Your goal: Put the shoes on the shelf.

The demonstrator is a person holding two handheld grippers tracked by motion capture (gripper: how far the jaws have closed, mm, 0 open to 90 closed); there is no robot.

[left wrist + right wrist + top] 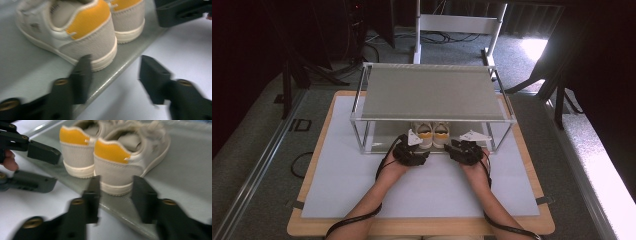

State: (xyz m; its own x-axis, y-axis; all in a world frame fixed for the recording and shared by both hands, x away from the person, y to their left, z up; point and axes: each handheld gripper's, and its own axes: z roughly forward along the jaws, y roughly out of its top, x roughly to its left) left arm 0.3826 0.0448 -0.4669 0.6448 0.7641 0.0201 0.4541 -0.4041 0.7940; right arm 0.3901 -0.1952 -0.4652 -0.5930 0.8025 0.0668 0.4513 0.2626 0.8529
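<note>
Right, a pair of shoes sits heels-out on the lower shelf (382, 134) of the two-tier rack (432, 92), near its front edge, and both grippers are at that edge. The left gripper (411, 149) has its jaws spread wide in front of the left shoe (75, 32), holding nothing; one jaw overlaps the heel in the left gripper view, though blur makes it hard to say if it touches. The right gripper (466, 148) is also open, its jaws straddling the heel of the right shoe (125, 160) without gripping it.

Risks, as I judge them: the shoes stand touching or nearly so, so an inner jaw pushed between them could shove the neighbour sideways. A jaw coming in low could catch the shelf lip. A grip on the soft heel collar alone may slip, letting the shoe tip as it leaves the shelf.

The high view gives the layout: top shelf overhanging the shoes, both hands level on the white mat (362, 190). It hides the heels' detail. The gripper views show the orange heel tabs, sole rims and jaw spacing.
</note>
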